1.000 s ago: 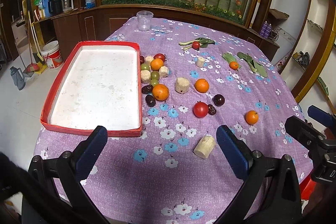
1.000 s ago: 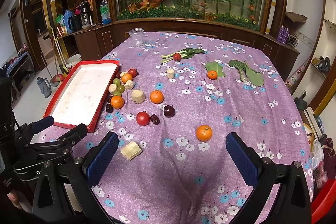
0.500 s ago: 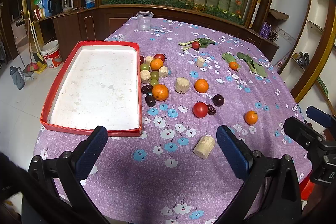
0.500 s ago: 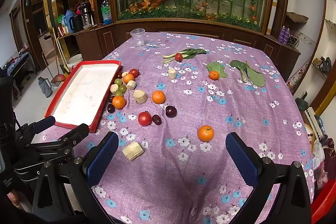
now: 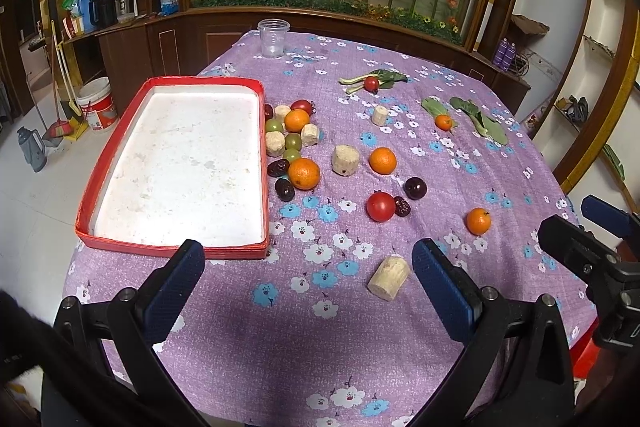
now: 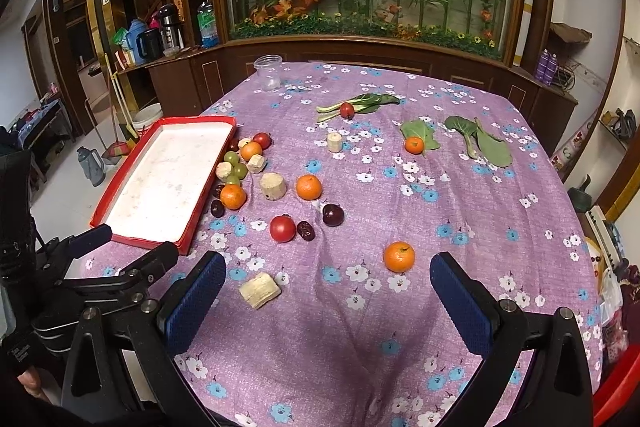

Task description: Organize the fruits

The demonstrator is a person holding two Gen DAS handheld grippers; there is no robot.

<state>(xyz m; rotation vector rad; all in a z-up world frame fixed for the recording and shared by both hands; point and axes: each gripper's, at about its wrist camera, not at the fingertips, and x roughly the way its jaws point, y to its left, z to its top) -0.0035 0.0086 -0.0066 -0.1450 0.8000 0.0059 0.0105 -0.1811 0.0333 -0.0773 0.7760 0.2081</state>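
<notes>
A red-rimmed white tray point(image 5: 120, 131) point(image 6: 105, 195) lies empty at the left of the purple flowered cloth. Beside its right edge sit several oranges point(image 5: 304, 173), green grapes point(image 5: 293, 141), dark dates point(image 5: 284, 189) and pale cut chunks point(image 5: 345, 159). A red tomato point(image 5: 380, 206) point(image 6: 282, 229), a dark plum point(image 6: 333, 214) and a lone orange point(image 5: 478, 221) point(image 6: 399, 257) lie mid-table. A pale chunk point(image 5: 388, 278) point(image 6: 259, 290) lies nearest. My left gripper point(image 5: 308, 283) and right gripper point(image 6: 328, 291) are open and empty above the near edge.
A clear plastic cup point(image 5: 273, 37) stands at the far edge. Green leaves with a small tomato point(image 5: 372, 83) and a small orange point(image 5: 443, 122) lie far right. A wooden cabinet and glass flower display stand behind. The floor drops off left of the tray.
Both grippers have crept slightly forward over the table; everything on the cloth is where it was.
</notes>
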